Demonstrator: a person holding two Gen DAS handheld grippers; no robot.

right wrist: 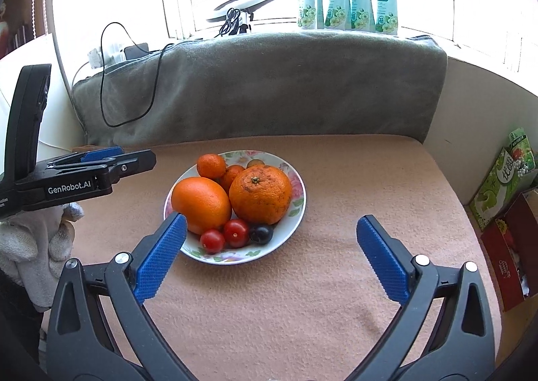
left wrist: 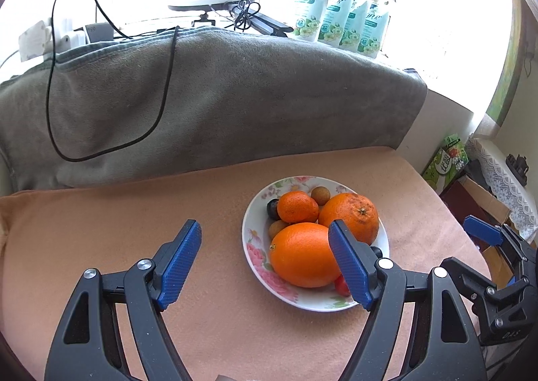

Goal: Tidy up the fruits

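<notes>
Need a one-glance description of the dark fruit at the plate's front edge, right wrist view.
On the peach cloth sits a flowered plate piled with oranges. At its near rim lie two red cherry tomatoes; the dark fruit touches their right side. It is the only near-black, glossy piece along that rim.

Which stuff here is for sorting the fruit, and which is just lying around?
For the job:
- white flowered plate
- two big oranges
- small tangerines
- red cherry tomatoes

Lying about:
- grey blanket
- black cable
- green flowered pouches
- green carton
</notes>
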